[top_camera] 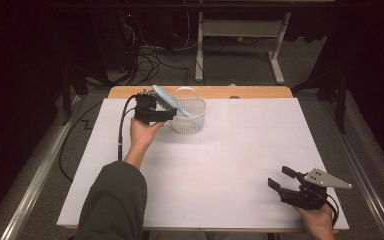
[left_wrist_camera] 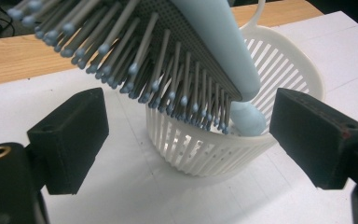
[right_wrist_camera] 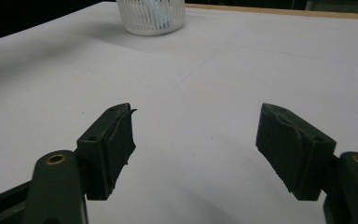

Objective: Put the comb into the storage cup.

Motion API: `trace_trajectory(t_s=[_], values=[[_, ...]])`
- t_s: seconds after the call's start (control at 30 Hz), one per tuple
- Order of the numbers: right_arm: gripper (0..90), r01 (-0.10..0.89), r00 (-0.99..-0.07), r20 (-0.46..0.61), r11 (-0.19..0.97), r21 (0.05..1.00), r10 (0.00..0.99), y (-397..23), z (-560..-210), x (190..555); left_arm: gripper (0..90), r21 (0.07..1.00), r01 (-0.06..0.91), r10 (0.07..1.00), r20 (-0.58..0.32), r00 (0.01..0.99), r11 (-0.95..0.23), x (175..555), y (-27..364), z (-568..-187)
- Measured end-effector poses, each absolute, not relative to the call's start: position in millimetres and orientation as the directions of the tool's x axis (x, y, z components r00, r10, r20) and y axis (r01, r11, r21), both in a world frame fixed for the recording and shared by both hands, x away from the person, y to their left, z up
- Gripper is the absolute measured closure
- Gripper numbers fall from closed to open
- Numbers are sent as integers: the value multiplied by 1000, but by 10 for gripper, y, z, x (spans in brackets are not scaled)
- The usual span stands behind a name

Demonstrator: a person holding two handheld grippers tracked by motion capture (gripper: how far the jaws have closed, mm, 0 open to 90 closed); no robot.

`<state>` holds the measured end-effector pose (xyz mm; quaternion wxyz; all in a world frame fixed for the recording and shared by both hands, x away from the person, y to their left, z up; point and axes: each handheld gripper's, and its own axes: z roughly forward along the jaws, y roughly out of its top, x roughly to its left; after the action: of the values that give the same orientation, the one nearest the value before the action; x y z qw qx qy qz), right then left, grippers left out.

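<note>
At the left of the high view, our left claw (top_camera: 166,114) sits at the far-left part of the desk (top_camera: 220,165), just beside the white slotted basket (top_camera: 188,116). In the left gripper view, its 2 jaws stand wide apart with nothing clamped between them; the pale blue hairbrush (left_wrist_camera: 214,42) lies above and beyond them, untouched by either pad as far as we can tell. The hairbrush leans at a tilt: its handle end rests inside the basket against the inner wall, while its bristled head (left_wrist_camera: 121,51) projects up and out over the near rim, bristles facing down toward the desk. The basket stands upright on the white sheet near the far edge, where a strip of bare wood shows. Moving right, the middle of the desk carries nothing but the sheet. At the near-right corner, our right claw (top_camera: 281,178) is held low over the desk, well apart from the basket. In the right gripper view, its 2 jaws are spread wide and hold nothing.
</note>
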<state>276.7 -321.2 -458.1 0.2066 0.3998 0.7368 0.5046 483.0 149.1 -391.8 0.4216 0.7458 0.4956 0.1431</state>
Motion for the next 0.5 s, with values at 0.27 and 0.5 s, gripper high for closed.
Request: trace_trajectory(t_s=[0.27,0.5], values=[[281,380,-594,99,171,909,799,-3211,-4581,2766,112,778,611,860,-204,467,-147,4779,1577,-3888],[281,378,-595,95,173,909,798,-3210,-4580,2767,112,784,604,862,-201,466,-144,4731,1633,-3852]])
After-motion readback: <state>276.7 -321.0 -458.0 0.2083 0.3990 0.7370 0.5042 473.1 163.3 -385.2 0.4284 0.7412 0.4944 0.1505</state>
